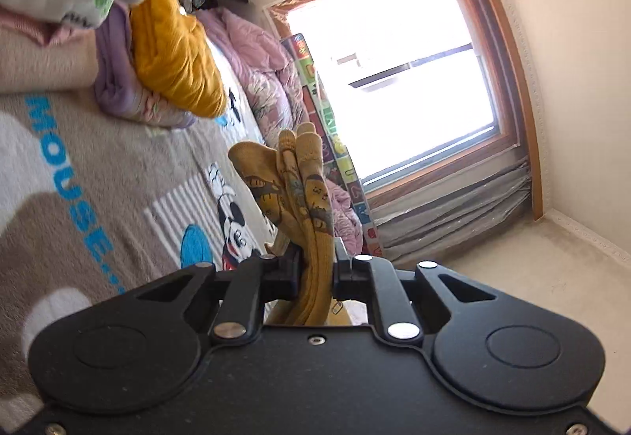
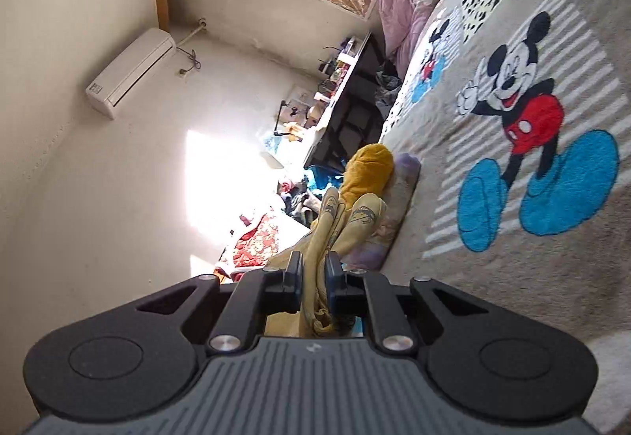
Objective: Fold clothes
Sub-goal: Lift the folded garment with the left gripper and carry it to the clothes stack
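My left gripper (image 1: 315, 261) is shut on a bunched mustard-yellow garment with small cartoon prints (image 1: 299, 182), which sticks out past the fingers, held in the air above the Mickey Mouse blanket (image 1: 98, 178). My right gripper (image 2: 314, 269) is shut on the same kind of yellow printed cloth (image 2: 347, 222), also bunched and raised above the blanket (image 2: 532, 119). Whether both hold one garment cannot be told.
A pile of folded clothes lies on the blanket: a mustard knit (image 1: 173, 52) on a lilac piece (image 1: 114, 80), also in the right wrist view (image 2: 366, 167). A pink quilt (image 1: 272, 80) lies by the window (image 1: 394, 72). A dark desk (image 2: 347, 107) stands beyond.
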A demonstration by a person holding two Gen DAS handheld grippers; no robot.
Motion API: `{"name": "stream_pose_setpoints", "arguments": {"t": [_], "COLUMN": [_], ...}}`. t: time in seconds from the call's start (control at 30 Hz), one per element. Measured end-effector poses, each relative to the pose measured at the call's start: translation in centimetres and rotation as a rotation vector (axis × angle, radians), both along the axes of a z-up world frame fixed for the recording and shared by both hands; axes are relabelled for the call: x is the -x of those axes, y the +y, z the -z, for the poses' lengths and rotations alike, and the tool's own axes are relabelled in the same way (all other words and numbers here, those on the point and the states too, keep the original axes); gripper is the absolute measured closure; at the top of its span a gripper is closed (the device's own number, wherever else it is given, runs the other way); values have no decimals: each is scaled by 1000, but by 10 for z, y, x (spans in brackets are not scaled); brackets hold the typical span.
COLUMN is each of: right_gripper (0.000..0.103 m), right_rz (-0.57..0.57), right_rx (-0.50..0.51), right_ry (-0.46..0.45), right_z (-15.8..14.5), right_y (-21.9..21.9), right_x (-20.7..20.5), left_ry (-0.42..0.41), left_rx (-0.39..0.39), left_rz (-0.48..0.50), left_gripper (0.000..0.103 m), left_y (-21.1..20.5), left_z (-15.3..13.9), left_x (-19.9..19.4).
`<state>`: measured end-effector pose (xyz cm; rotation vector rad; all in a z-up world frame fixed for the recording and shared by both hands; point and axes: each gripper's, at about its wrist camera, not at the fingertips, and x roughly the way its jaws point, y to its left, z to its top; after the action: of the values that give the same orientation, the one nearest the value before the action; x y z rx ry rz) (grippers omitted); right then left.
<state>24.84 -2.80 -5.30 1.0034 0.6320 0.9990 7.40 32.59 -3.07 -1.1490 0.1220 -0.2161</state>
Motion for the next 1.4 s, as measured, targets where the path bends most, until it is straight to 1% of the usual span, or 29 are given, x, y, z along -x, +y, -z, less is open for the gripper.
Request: {"name": "stream_pose_setpoints", "arguments": {"t": [0.03, 0.07, 0.2, 0.3, 0.37, 0.43, 0.5, 0.53, 0.6, 0.7, 0.73, 0.87, 1.0, 1.03, 1.1, 1.13, 1.2, 1.23, 1.3, 1.33, 1.37, 1.4], "right_gripper": [89, 89, 91, 92, 92, 92, 92, 92, 92, 90, 89, 89, 89, 102, 103, 103, 103, 103, 103, 103, 103, 103], "right_rz": [-37, -70, -189, -254, -282, -290, -285, -272, -246, -213, -204, -192, -189, -183, -168, -161, -160, -160, -158, -157, -156, -155], "right_rx": [-16, -29, -90, -80, -49, -26, 1, 25, 73, 160, 193, 307, 420, 406, 356, 350, 367, 377, 384, 385, 385, 386], "right_ry": [-23, -42, -110, -173, -212, -230, -229, -216, -180, -109, -89, 7, 76, 82, 87, 91, 67, 52, 32, 26, 20, 15], "right_z": [-13, -28, -86, -124, -143, -146, -132, -118, -88, -36, -19, 45, 100, 108, 120, 121, 119, 118, 117, 116, 116, 116], "right_y": [15, 31, 99, 149, 175, 184, 179, 173, 159, 135, 127, 108, 96, 91, 80, 78, 81, 82, 85, 85, 85, 85], "right_x": [-4, -7, -21, -24, -21, -15, -9, -8, -6, -3, 0, 15, 30, 32, 37, 37, 39, 41, 40, 40, 41, 42], "left_ry": [-33, -47, -79, -103, -75, -63, -55, -54, -56, -46, -43, 8, 60, 74, 100, 113, 140, 197, 335, 325, 292, 272], "left_rx": [-3, -4, -10, -14, -67, -121, -162, -174, -195, -200, -201, -137, -67, -50, -15, 3, 38, 78, 170, 216, 261, 236], "left_rz": [-39, -67, -170, -246, -284, -282, -263, -244, -207, -179, -170, -289, -416, -448, -511, -543, -606, -635, -689, -676, -651, -638], "left_gripper": [92, 92, 92, 92, 92, 92, 92, 92, 92, 92, 92, 92, 93, 93, 93, 93, 93, 93, 93, 92, 84, 82], "left_y": [9, 20, 68, 104, 121, 124, 123, 118, 106, 98, 95, 117, 141, 147, 159, 165, 177, 187, 211, 216, 219, 219], "left_z": [-16, -27, -68, -98, -114, -124, -129, -130, -127, -123, -121, -118, -115, -114, -112, -111, -110, -89, -37, -18, -2, 1], "left_x": [9, 15, 32, 46, 49, 50, 48, 45, 40, 29, 25, 26, 29, 29, 31, 31, 32, 35, 41, 47, 54, 59]}}
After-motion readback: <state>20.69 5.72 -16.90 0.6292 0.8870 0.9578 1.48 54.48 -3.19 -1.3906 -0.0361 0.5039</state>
